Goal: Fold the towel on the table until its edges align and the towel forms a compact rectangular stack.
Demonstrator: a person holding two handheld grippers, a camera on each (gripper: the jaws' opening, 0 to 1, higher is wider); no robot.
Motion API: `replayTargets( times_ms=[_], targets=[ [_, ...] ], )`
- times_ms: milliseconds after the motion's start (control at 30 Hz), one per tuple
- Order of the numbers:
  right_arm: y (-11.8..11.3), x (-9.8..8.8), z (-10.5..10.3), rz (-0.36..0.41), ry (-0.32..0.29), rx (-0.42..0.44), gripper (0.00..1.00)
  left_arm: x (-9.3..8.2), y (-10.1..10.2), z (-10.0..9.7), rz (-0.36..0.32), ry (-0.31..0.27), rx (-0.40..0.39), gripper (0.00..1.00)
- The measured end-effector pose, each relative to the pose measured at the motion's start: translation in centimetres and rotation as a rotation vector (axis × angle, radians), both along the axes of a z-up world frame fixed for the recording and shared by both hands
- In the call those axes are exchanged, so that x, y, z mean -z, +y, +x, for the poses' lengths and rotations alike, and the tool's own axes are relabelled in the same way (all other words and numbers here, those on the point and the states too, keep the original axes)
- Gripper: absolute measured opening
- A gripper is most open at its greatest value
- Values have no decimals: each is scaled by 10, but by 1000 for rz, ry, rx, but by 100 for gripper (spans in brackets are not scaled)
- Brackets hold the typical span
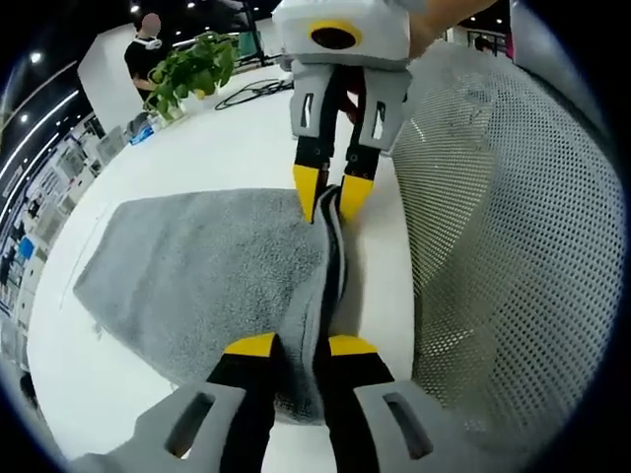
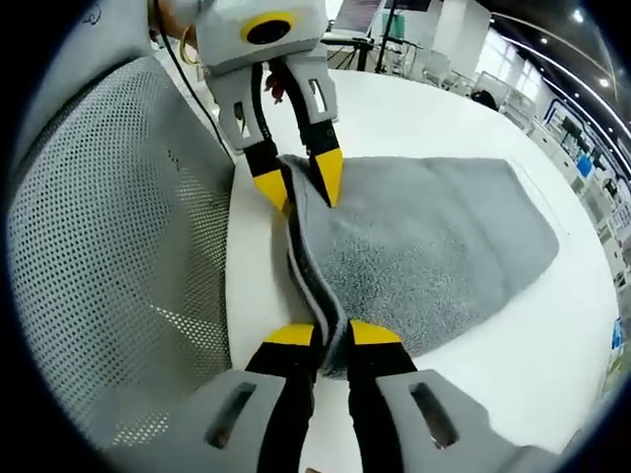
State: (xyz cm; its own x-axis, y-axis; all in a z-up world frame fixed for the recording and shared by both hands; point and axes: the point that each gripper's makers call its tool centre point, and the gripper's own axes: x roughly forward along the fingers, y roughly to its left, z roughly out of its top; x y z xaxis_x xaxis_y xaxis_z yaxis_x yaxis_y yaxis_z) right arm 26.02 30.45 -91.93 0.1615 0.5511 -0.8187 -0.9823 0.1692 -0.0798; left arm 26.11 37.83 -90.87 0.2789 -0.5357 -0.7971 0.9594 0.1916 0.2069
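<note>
The grey towel [image 1: 207, 286] lies on the white counter [image 1: 237, 148], its near edge gathered into a raised ridge just beside the counter's rim. The left tongs [image 1: 301, 347] are pressed together on one end of that ridge, and the right tongs [image 1: 328, 194] pinch the other end, so the edge hangs taut between them; the right gripper view shows the same hold from the opposite end, with the right tongs [image 2: 332, 335] and the left tongs [image 2: 301, 189] both clamped on cloth.

The terry looks soft, limp and light, with a grippy pile that is unlikely to slip; it will likely sag and drape wherever it is unsupported, so holding at the two corners of one edge seems the sound choice.

A mesh chair back [image 1: 503, 246] stands close against the counter on the near side, leaving little room to draw backward. Past the towel's far edge the counter runs open toward a potted plant [image 1: 192, 71] and a dark cable [image 1: 251, 92], well apart from the cloth, which gives room to carry the held edge across.
</note>
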Motion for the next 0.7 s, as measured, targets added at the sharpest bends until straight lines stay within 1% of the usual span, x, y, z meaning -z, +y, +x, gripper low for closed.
replayTargets(
  times_ms=[167, 333, 500, 600, 700],
  targets=[
    [0, -2, -1, -7, 1, 6, 9, 0, 1, 0, 8, -13, 25, 15],
    [1, -3, -4, 5, 12, 31, 9, -1, 1, -2, 21, -6, 30, 14],
    [2, -4, -15, 2, 23, 25, 9, 0, 3, -11, 10, 10, 14, 14],
    [2, -5, -23, 10, 45, 22, 9, 0, 3, -18, 6, 22, 11, 14],
    [2, -5, -30, 13, 62, 23, 9, 0, 3, -26, 3, 52, 15, 14]
  ],
)
